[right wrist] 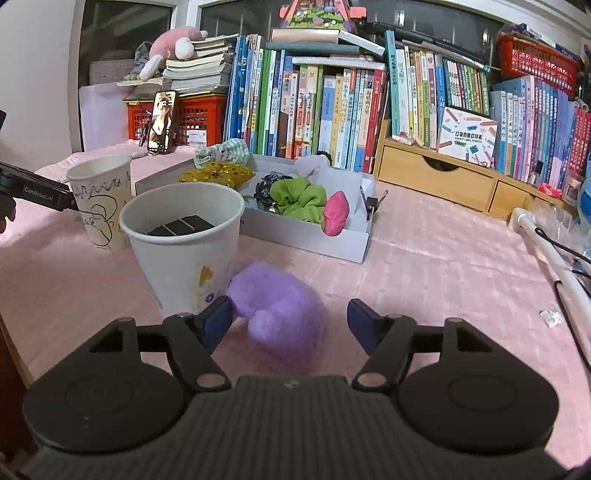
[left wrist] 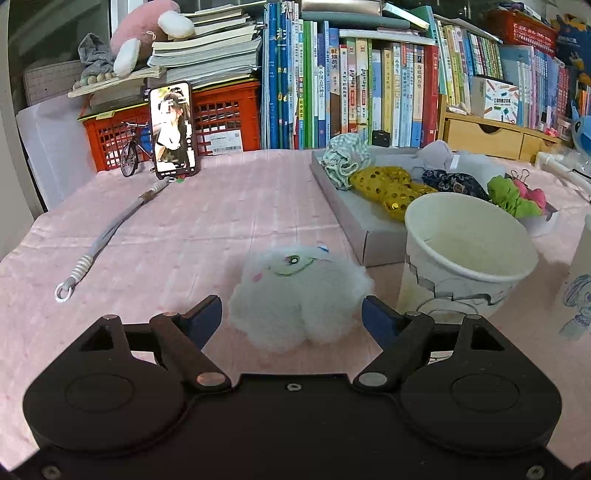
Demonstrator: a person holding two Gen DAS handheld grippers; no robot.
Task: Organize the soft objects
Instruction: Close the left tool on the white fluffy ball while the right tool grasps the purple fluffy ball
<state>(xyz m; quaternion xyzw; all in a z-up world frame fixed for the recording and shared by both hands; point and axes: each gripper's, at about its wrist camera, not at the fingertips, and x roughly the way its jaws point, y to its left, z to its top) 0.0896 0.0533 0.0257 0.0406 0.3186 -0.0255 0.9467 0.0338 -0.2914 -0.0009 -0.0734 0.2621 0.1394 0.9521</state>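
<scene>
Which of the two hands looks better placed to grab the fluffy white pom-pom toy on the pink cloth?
Left. The left gripper has its open jaws on either side of the fluffy white pom-pom toy, pads not pressing. The right gripper faces a fuzzy purple pom-pom beside a paper cup instead.

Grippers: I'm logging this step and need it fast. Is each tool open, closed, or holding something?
Left tool: open, holding nothing; white plush ball sits between its fingers.
Right tool: open, holding nothing; purple plush ball sits between its fingers.

Home study: crammed children's books [left wrist: 354, 92], plush toys [left wrist: 147, 33].
</scene>
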